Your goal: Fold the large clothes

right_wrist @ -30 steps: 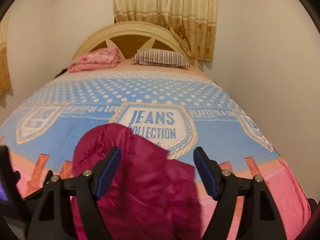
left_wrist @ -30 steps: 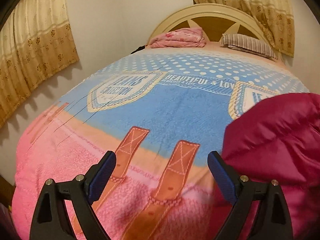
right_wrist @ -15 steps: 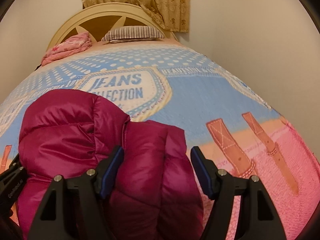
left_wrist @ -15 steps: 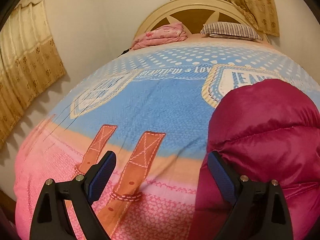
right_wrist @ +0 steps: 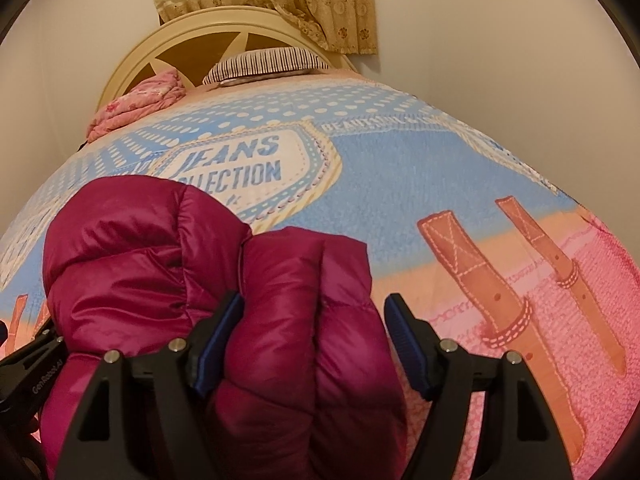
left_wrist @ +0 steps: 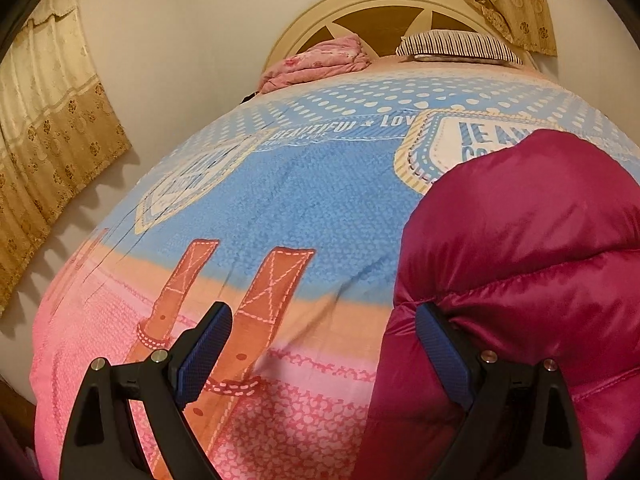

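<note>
On the bed: everything sits on a blue, pink and orange printed blanket (left_wrist: 304,200) w/ "JEANS COLLECTION" badge and brown strap print.
Jacket: magenta quilted puffy down jacket (right_wrist: 168,280), bunched in a heap on the near half of the blanket, covering the lower edge of the badge; in my left view it fills the right side (left_wrist: 532,272).
L gripper: my left gripper (left_wrist: 324,354) is spread wide, nothing between the blue pads; it hangs over the strap print, its right finger just at the jacket's left edge, can't tell if touching.
R gripper: my right gripper (right_wrist: 314,342) is spread too, straddling a fold of the jacket; the left pad looks pressed against the fabric, the right pad stands apart from it. Not pinching.
Other hand seen: a bit of my left gripper shows at the left edge of the right view, beside the jacket.
Far end: striped pillow (right_wrist: 266,62) and folded pink quilt (right_wrist: 140,102) by the cream arched headboard (right_wrist: 160,40); beige patterned curtain (right_wrist: 280,0) behind.
</note>
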